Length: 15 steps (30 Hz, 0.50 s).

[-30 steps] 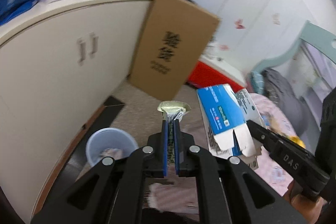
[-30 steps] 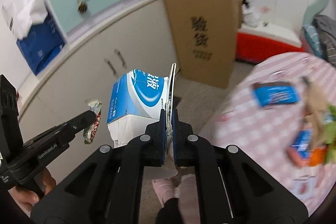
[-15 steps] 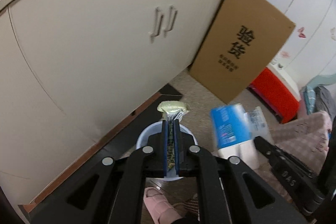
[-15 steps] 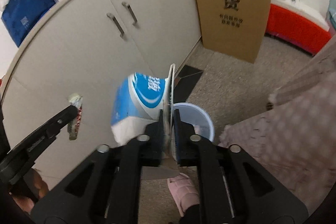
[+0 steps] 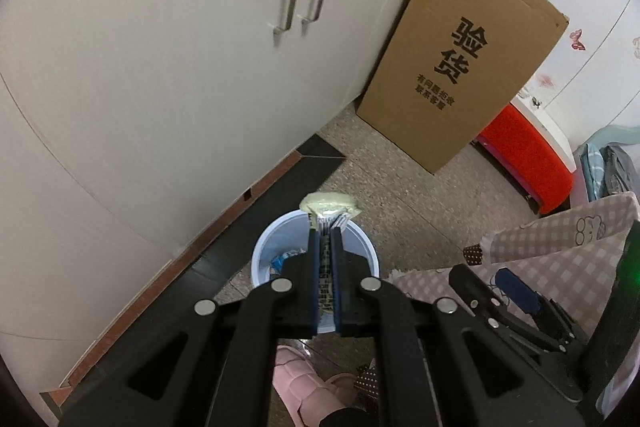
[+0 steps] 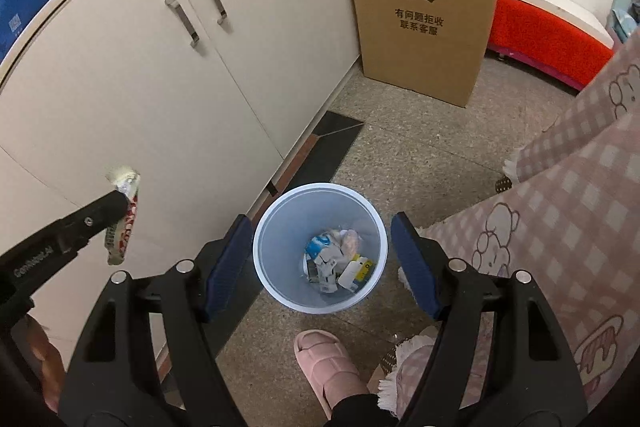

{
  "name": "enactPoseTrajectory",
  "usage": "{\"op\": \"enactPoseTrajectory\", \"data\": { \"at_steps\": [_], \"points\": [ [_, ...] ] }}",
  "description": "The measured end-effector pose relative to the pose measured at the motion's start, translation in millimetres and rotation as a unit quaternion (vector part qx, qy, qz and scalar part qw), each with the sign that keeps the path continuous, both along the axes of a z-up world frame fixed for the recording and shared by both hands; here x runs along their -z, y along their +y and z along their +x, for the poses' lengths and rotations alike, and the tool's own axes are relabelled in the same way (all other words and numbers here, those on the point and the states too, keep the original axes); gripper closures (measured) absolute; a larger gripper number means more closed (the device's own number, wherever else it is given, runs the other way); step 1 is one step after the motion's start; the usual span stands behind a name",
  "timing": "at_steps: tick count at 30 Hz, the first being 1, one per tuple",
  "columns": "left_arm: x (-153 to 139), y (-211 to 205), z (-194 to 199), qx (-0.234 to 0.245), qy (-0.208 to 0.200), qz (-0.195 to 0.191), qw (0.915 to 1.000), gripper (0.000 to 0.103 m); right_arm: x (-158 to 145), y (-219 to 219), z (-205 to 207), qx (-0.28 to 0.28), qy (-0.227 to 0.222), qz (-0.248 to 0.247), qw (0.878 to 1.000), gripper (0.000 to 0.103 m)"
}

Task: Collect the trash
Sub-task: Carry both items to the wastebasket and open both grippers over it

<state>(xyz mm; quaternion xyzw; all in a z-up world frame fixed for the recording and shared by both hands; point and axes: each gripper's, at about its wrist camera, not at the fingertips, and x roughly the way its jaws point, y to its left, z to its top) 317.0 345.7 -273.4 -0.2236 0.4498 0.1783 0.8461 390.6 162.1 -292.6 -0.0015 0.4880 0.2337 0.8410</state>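
A pale blue wastebasket (image 6: 320,247) stands on the floor (image 6: 420,155) by the cabinet (image 6: 160,87), holding crumpled packaging, apparently a blue-and-white carton (image 6: 320,251) among it. Above it, the right gripper (image 6: 320,259) has just been opening and is empty. The left gripper (image 5: 325,243) is clenched on a snack wrapper (image 5: 330,205).

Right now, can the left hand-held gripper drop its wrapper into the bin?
Probably yes. The left hand-held gripper, shut on the wrapper, looks roughly over the open bin, though just beside its rim in the right wrist view; nothing blocks it.
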Motion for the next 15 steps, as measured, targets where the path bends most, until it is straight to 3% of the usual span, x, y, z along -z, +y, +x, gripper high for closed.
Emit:
{"op": "enactPoseTrajectory", "data": {
  "at_steps": [15],
  "points": [
    [7.2,-27.9,26.0,0.029,0.011,-0.009,0.9995,0.098,-13.3,-26.8,3.8,0.054,-0.030,0.017,0.998,0.030]
  ]
}}
